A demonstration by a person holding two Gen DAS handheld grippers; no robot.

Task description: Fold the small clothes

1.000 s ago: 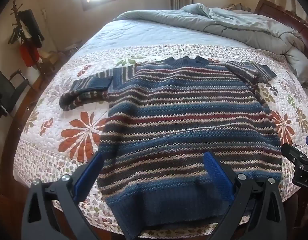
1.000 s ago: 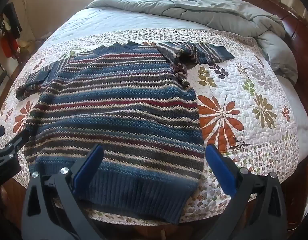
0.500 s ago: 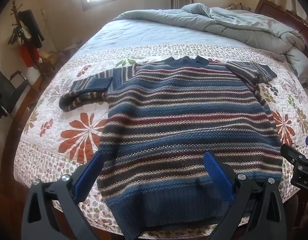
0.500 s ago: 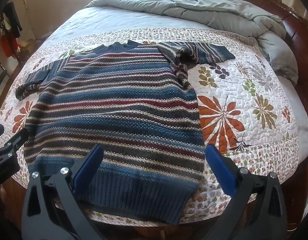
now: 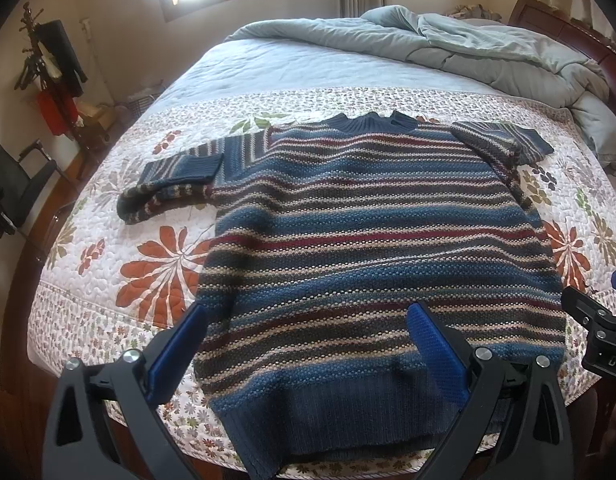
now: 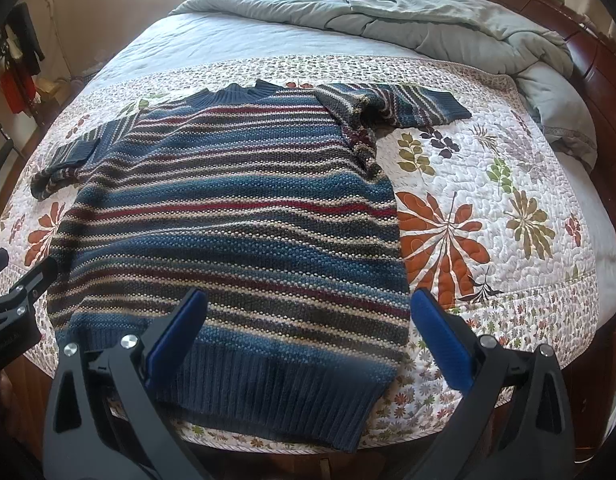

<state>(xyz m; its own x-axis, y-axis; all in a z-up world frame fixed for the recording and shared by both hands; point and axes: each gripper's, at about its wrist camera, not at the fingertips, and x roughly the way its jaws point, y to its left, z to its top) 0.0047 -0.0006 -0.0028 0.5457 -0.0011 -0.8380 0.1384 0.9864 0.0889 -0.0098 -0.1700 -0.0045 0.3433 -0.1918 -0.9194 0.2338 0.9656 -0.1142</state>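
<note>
A striped knit sweater (image 5: 368,232) in blue, dark red and cream lies flat on the bed, collar away from me and ribbed hem at the near edge; it also shows in the right wrist view (image 6: 235,216). Its left sleeve (image 5: 167,184) is folded back on itself, and its right sleeve (image 6: 404,106) lies bent outward. My left gripper (image 5: 308,344) is open and empty above the hem's left part. My right gripper (image 6: 308,336) is open and empty above the hem's right part. Neither touches the sweater.
The sweater rests on a white floral quilt (image 6: 488,208) over the bed. A rumpled grey duvet (image 5: 448,48) is heaped at the far end by a dark wooden headboard (image 6: 580,48). A coat stand (image 5: 51,68) and a chair (image 5: 15,188) stand at the left.
</note>
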